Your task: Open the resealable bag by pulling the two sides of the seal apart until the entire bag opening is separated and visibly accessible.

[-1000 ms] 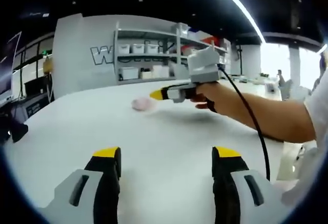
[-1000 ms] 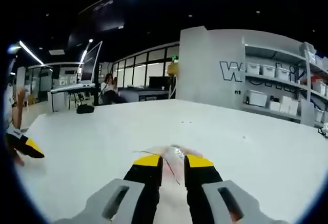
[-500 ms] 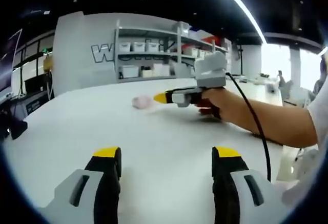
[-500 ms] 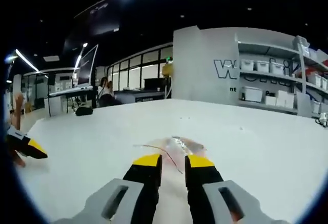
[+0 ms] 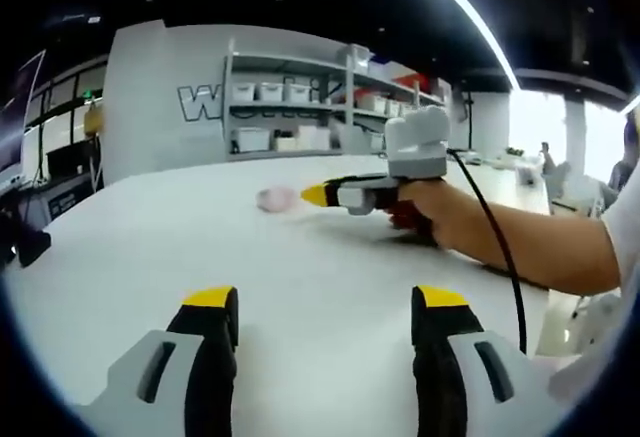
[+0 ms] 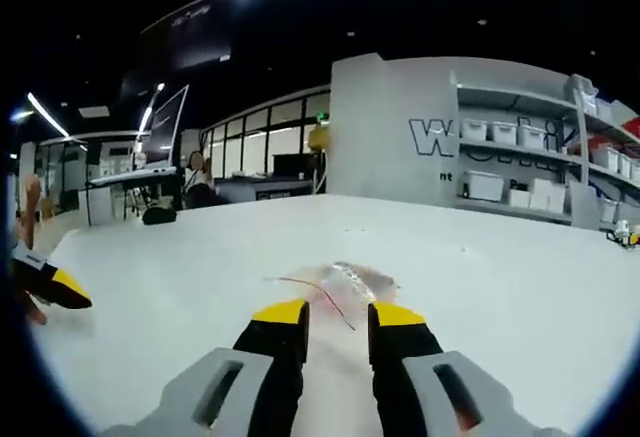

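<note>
Resealable bag (image 6: 345,285): flat on white surface (image 6: 520,297), straight ahead of right hand-held gripper (image 6: 338,315), just past its slightly parted, empty tips. Left hand-held gripper (image 5: 325,302): spread wide, empty, well apart from bag. Right is nearer.

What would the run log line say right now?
bag: on table, sealed | right gripper: open at bag | left gripper: open, apart

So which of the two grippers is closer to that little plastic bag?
The right. The right gripper has its jaws right at the bag; the left gripper hangs well back across the table.
</note>
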{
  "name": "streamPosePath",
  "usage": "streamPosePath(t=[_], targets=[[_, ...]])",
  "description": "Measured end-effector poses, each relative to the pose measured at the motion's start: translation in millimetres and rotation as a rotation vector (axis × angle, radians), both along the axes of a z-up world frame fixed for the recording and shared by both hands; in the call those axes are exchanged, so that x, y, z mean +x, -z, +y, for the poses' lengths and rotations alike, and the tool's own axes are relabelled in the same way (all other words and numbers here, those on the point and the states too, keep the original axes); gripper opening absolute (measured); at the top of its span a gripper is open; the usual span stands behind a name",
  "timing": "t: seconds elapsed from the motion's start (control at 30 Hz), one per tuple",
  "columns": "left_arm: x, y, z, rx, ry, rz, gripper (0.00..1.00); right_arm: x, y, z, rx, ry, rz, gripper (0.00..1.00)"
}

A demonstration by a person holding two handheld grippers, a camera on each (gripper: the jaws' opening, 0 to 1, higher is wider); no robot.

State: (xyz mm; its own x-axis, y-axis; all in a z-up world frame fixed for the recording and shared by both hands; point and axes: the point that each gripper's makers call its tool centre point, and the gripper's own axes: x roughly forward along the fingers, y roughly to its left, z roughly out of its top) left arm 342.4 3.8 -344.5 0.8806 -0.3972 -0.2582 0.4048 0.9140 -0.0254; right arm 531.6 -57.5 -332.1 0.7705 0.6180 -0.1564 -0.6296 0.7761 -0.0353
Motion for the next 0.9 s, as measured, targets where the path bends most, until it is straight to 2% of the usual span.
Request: streamPosePath(t=[0.67,0.7,0.83,0.9], targets=[[0.7,2.2,1.3,-0.004,0.003,0.005,0.68,-9.8,-0.2,-5.0,0.007,0.030,-0.008,0.27],[1.1,1.9,1.8,-0.006,0.003,0.004,0.68,-9.6,-0.5,-5.5,0.009,0.034,-0.009,0.29],[1.1,1.9,1.5,-0.005,0.005,0.004,0.68,-6.0,-2.8,-10.1,0.026,0.068,-0.018,0.53],[1.4,1.9,1.8,-0.003,0.005,0.004,0.68,-5.2,-2.9,-10.8,0.027,0.074,-0.019,0.59]])
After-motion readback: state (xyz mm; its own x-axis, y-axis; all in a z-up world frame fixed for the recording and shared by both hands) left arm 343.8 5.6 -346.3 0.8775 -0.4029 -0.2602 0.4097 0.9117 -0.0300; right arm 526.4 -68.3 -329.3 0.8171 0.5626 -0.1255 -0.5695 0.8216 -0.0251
